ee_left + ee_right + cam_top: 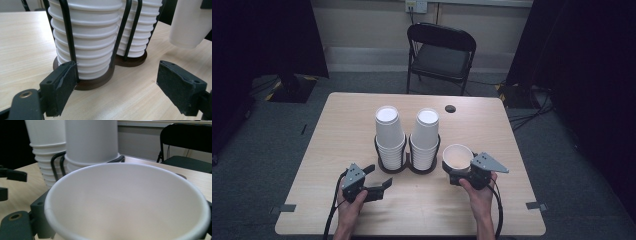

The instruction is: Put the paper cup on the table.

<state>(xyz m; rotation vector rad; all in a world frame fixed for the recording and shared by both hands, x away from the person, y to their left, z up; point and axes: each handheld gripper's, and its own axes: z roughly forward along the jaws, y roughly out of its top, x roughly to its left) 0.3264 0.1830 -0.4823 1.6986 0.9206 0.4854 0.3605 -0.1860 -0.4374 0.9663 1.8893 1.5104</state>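
A: What is the single paper cup (457,156) looking like?

B: It is showing plain white, mouth tilted up toward the person, hanging just right of the two cup stacks (407,135) in their black wire holder (408,162) on the surface (337,115).

A: What is the right gripper view giving that the high view is not?

B: It is looking straight into the cup's bare inside (130,202); the left gripper view is showing the ribbed rims of the stacks (87,37) and the holder's dark base (95,83).

A: And the tongs?

B: The right tongs (462,172) are gripping the cup. The left tongs (379,177) are standing wide open, holding nothing, one pad (62,85) sitting just beside the holder.
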